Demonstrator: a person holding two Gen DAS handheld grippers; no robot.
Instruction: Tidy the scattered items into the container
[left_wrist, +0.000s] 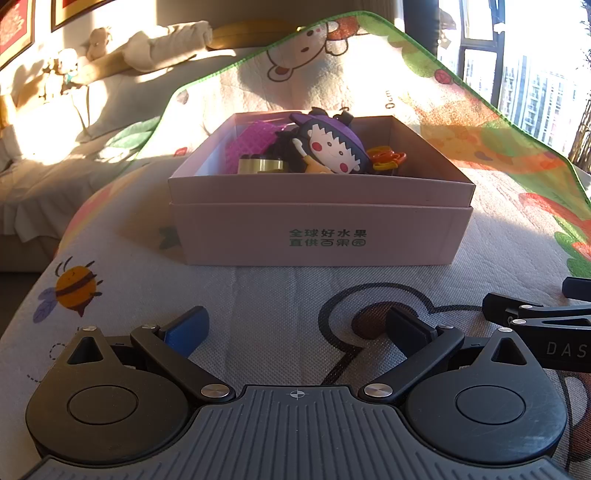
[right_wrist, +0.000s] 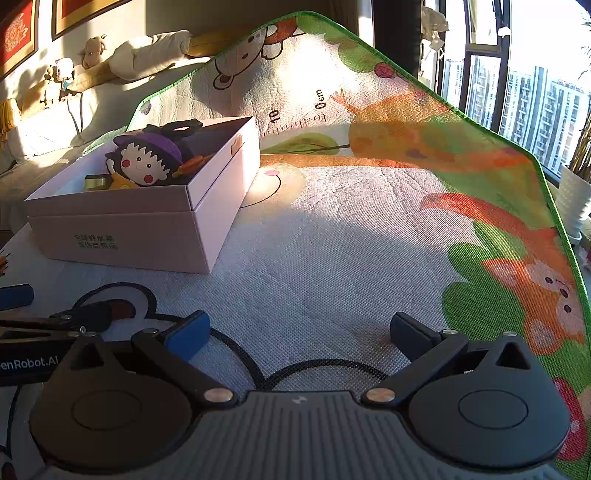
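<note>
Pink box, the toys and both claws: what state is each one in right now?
Pink box: lid off, open top, standing on the play mat.
Cartoon doll: inside the box, leaning on other items.
Gold tin: inside, near the front wall.
Orange bands: inside, right of the doll.
Left claw: open, empty.
Right claw: open, empty.

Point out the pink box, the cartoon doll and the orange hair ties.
pink box (left_wrist: 317, 236), left wrist view, front wall.
cartoon doll (left_wrist: 332, 146), left wrist view, face.
orange hair ties (left_wrist: 388, 157), left wrist view, loops.

bare mat (right_wrist: 332, 258) right of box (right_wrist: 122, 229); box top open.
</note>
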